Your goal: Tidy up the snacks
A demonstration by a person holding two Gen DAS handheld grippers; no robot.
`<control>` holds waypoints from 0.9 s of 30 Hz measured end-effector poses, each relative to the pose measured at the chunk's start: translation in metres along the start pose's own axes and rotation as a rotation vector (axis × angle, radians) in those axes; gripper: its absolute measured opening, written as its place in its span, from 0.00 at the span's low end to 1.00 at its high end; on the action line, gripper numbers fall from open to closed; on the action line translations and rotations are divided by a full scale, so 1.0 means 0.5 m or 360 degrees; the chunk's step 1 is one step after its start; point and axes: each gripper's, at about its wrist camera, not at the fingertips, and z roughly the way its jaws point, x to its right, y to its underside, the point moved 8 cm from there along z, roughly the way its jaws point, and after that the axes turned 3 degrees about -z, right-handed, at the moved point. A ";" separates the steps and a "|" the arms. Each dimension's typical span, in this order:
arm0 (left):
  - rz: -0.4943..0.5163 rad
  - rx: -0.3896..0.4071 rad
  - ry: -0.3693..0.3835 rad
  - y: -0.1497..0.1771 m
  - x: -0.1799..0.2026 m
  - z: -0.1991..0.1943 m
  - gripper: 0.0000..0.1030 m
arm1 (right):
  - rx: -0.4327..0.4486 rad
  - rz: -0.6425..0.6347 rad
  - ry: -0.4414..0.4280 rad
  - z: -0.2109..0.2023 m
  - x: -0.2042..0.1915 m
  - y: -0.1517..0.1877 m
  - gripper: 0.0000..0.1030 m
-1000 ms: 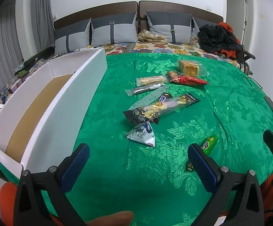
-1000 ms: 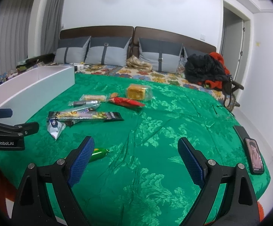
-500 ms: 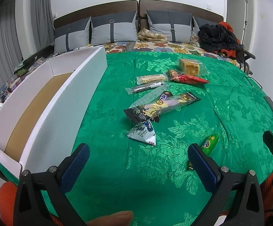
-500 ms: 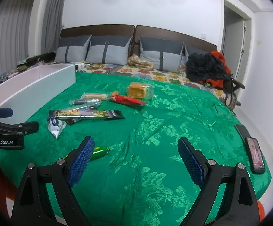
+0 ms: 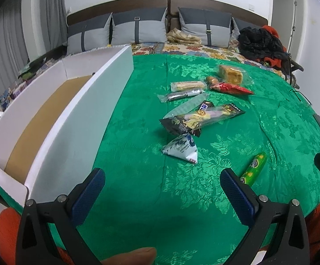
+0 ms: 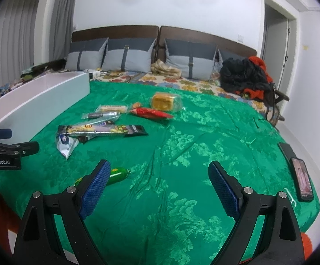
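Snacks lie on a green bedcover point(image 5: 137, 101): a silver triangular pouch point(image 5: 180, 149), a long black-and-yellow pack point(image 5: 201, 119), a green tube point(image 5: 253, 171), a red pack point(image 5: 231, 88), a wrapped cake point(image 5: 230, 75) and a biscuit pack point(image 5: 187, 85). A long white box point(image 5: 78, 119) with a brown floor stands at the left, empty. My left gripper point(image 5: 162, 186) is open and empty, near the bed's front edge. My right gripper point(image 6: 158, 184) is open and empty, with the green tube point(image 6: 115, 173) just behind its left finger.
A black phone point(image 6: 303, 177) lies at the bed's right edge. Grey pillows point(image 5: 137, 28) and a black and orange pile of clothes point(image 5: 261, 44) lie at the head of the bed. The left gripper's body point(image 6: 3, 152) shows at the left of the right wrist view.
Both grippers have shifted only slightly; the snacks and the box have not moved.
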 end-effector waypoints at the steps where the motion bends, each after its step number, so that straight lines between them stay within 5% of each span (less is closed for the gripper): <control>1: -0.0004 -0.0007 0.0004 0.001 -0.001 0.001 1.00 | -0.0017 0.0004 -0.0016 0.004 -0.002 0.004 0.90; 16: 0.0066 -0.0256 -0.0047 0.060 -0.002 0.089 1.00 | -0.0526 0.0002 -0.0410 0.129 -0.100 0.101 0.90; 21: 0.0068 -0.0330 -0.0064 0.080 -0.011 0.122 1.00 | -0.0629 0.0001 -0.0375 0.191 -0.109 0.102 0.90; 27: 0.0050 -0.0344 -0.0041 0.083 -0.012 0.140 1.00 | -0.0662 0.0067 -0.0153 0.296 -0.066 0.033 0.89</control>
